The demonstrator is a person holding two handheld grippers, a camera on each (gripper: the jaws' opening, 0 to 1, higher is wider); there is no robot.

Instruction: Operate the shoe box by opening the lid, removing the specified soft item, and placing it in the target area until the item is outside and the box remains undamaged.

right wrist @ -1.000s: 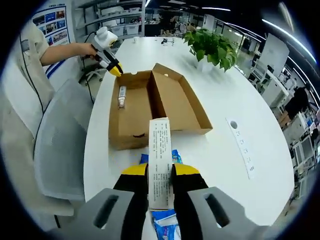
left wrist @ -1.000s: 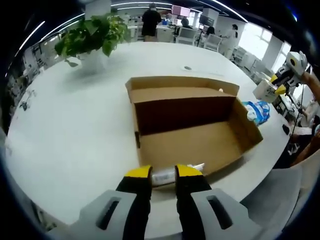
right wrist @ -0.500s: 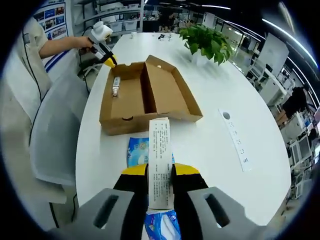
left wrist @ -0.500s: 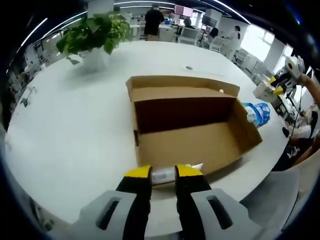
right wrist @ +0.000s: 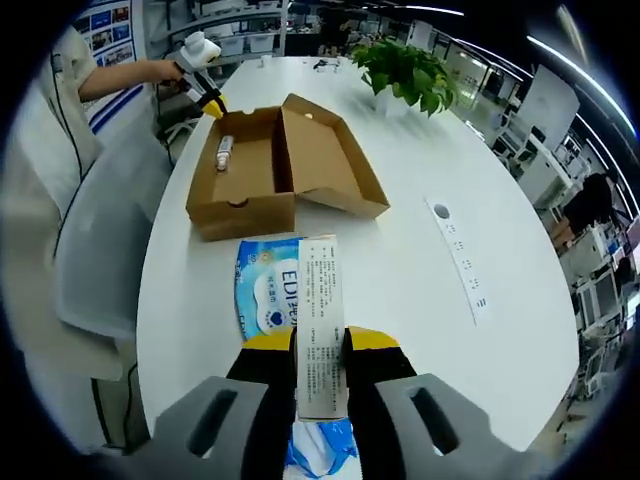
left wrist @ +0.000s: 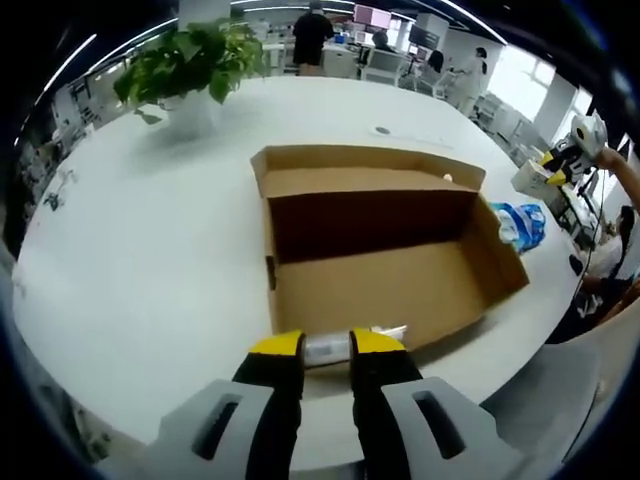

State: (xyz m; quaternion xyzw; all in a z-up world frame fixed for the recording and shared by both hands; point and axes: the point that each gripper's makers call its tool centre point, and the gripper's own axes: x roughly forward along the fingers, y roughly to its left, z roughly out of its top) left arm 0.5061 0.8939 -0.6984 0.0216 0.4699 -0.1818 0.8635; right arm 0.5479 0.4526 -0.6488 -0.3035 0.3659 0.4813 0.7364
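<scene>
My right gripper [right wrist: 320,340] clamps a white printed carton [right wrist: 321,322], lifted outside the open brown cardboard shoe box [right wrist: 272,160] at 11 o'clock. My left gripper [left wrist: 326,344] pinches a silvery tube [left wrist: 330,349], seemingly at the box's near wall on the white bench [left wrist: 140,250].

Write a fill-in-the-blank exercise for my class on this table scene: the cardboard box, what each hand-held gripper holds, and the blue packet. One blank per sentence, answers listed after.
1. The lid of the cardboard box is ____.
2. The right hand-held gripper is shut on a white printed ____.
3. The blue packet lies on the table, ____ the box.
4. The left hand-held gripper is shut on a small ____ at the box's near edge.

Missing words: open; slip; outside; tube
</scene>
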